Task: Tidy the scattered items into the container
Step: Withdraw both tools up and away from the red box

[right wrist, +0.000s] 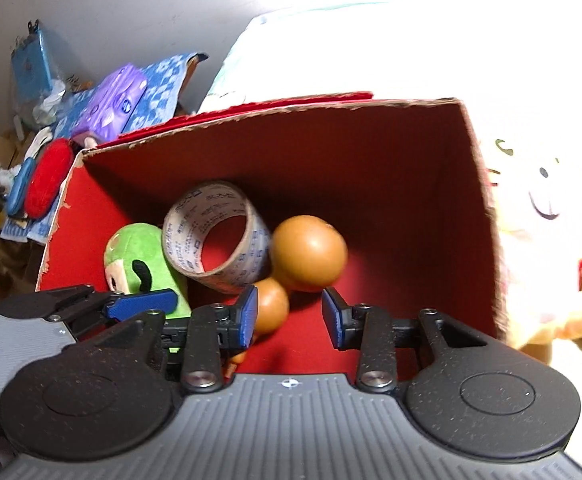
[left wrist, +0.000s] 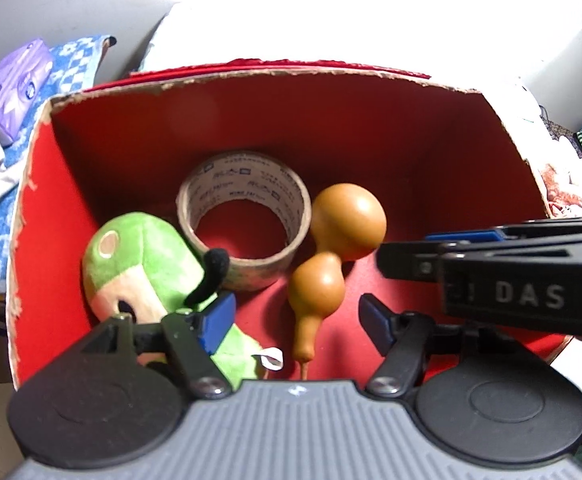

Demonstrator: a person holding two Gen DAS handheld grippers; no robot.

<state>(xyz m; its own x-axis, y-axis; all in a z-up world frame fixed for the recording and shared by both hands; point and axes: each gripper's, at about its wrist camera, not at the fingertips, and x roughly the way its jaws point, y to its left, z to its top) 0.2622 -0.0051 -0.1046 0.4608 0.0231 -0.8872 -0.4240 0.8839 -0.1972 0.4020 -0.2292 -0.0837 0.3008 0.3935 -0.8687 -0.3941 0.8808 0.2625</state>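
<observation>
Left wrist view: we are holding the left claw (left wrist: pixel 295 322) wide open above the near edge of the red cardboard box (left wrist: pixel 471 152). Its blue fingertips (left wrist: pixel 219 322) are gripping nothing; the left one is overlapping the green plush toy (left wrist: pixel 139 264) in this view, though we cannot tell whether it is touching it. The gourd (left wrist: pixel 333 248) is lying on the box floor directly ahead of the gap between the fingers. Its long axis is running away from the camera, slightly rightward, with the thin stem pointing back at us and the large bulb lying farthest. The tape roll (left wrist: pixel 245 216) is sitting just left of the gourd, against it, with its hole facing up and toward us. The plush toy is resting in the near-left corner, beside the roll. The right claw (left wrist: pixel 407 262) is entering from the right, seen side-on over the box.

Right wrist view: we are holding the right claw (right wrist: pixel 289 314) open above the same box (right wrist: pixel 411 184), with nothing between the blue pads (right wrist: pixel 249 316). The gourd (right wrist: pixel 309 254) is lying just ahead and left of the gap; its small bulb is showing beside the left pad, contact unclear. The tape roll (right wrist: pixel 217 236) is leaning on the gourd, with its opening facing the camera. The plush toy (right wrist: pixel 143 260) is lying left of the roll. The left claw (right wrist: pixel 143 304) is reaching in from the left in front of the toy.
</observation>
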